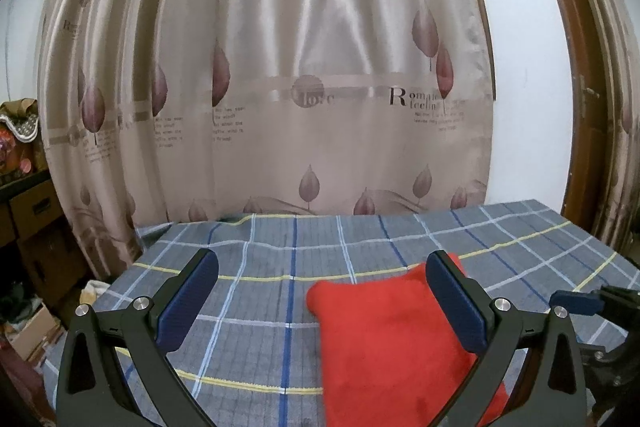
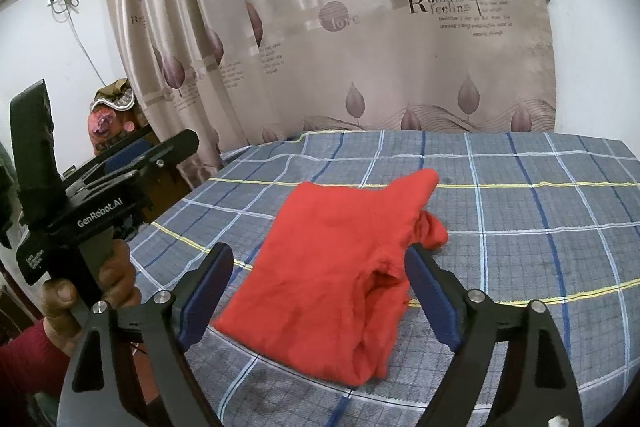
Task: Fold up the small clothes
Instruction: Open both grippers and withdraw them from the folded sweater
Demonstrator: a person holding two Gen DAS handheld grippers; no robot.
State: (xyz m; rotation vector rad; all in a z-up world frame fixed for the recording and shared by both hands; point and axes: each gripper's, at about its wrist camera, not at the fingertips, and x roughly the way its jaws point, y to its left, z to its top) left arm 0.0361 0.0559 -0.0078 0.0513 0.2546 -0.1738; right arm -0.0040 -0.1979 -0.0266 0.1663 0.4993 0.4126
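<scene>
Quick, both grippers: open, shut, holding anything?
Left gripper: open, holding nothing.
Right gripper: open, jaws on either side of the red garment, not gripping it.

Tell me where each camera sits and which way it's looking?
Left wrist: sits on the left claw, looks across the checked bed toward the curtain; its own two open fingers show.
Right wrist: sits on the right claw, looks over the red cloth; its open fingers and the left hand holding the other claw show.
Shared: bed, red cloth, curtain.
</scene>
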